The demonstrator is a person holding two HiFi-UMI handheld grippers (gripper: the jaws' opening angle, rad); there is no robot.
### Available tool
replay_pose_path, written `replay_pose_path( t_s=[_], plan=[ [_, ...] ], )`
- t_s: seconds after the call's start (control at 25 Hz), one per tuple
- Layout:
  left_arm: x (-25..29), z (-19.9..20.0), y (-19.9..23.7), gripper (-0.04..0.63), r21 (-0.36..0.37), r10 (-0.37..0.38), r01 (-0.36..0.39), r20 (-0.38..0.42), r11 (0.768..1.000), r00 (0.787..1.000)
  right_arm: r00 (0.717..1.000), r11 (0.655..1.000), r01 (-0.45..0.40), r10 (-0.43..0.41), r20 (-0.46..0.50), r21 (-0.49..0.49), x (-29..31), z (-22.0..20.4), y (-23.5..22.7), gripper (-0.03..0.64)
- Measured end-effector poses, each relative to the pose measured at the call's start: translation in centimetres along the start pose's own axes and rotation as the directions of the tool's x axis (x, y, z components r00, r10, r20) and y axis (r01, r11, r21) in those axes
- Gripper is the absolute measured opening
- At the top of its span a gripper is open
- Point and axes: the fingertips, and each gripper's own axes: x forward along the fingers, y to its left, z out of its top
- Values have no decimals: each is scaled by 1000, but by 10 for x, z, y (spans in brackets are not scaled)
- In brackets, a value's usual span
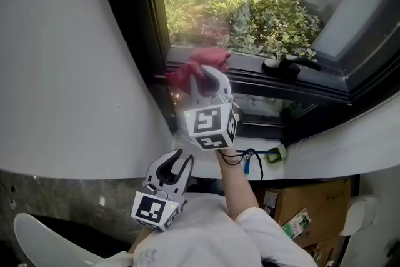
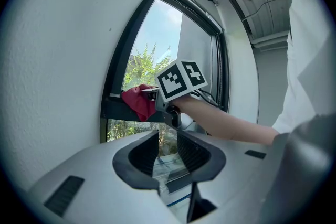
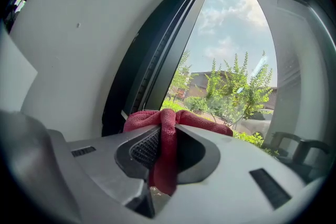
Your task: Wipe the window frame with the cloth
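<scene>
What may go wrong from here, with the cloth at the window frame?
The right tool pinches only a narrow fold of the red cloth, so hard rubbing on the window frame might pull it free. The window handle sits further along the frame; a long stroke could hit it.

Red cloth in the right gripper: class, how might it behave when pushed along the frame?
Probably floppy: the cloth bunches and folds in the right gripper. Likely light, since a pinch holds it. Its nubby weave should drag on the window frame, not slide.
</scene>
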Motion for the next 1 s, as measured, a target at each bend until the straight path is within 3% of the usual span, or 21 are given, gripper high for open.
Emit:
replay_pose_path(
  t_s=[1.0],
  plan=[
    [24, 5, -40, 115, 20, -16, 16, -5, 1000, 1000, 1000, 1000, -10, 10, -23, 19, -19, -16, -30, 72]
  ],
)
